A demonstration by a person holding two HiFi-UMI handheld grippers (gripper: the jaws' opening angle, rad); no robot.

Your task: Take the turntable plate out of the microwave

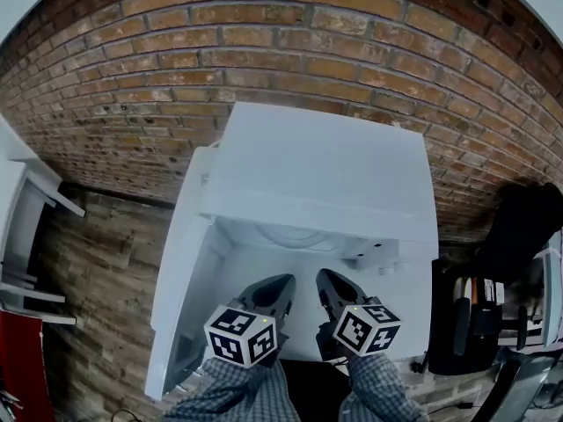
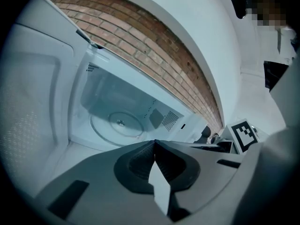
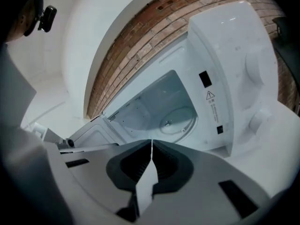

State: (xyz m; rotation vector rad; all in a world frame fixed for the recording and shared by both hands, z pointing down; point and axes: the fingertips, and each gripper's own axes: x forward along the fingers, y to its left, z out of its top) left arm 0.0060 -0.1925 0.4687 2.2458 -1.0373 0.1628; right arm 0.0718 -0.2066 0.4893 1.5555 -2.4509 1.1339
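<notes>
Most of the head view is filled by a brick wall (image 1: pixel 264 51), and below it on the left we see a wooden floor (image 1: pixel 97 271). Against the wall stands a white microwave (image 1: pixel 325 165) on a white worktop (image 1: pixel 409 310). Its door (image 1: pixel 180 280) is swung fully open to the left, so the inside is open toward us. On the right front of the microwave, the right gripper view shows a panel (image 3: pixel 243 78) with two round knobs.

Both grippers are held side by side over the worktop, just in front of the opening, and they point into it. The left gripper (image 1: pixel 283 281) is near the door side and the right gripper (image 1: pixel 324 275) is near the panel side. In the left gripper view the fingers (image 2: pixel 140 161) are pressed together with nothing between them. In the right gripper view the fingers (image 3: pixel 166 163) are also together and hold nothing. Neither gripper touches the microwave.

The plate (image 1: pixel 299 236) is a clear glass disc. It lies flat on the floor of the cavity, in the middle, apart from both grippers.

Each gripper carries a cube (image 1: pixel 240 335) with black and white markers, and behind the cubes we see two checked sleeves (image 1: pixel 237 394).
</notes>
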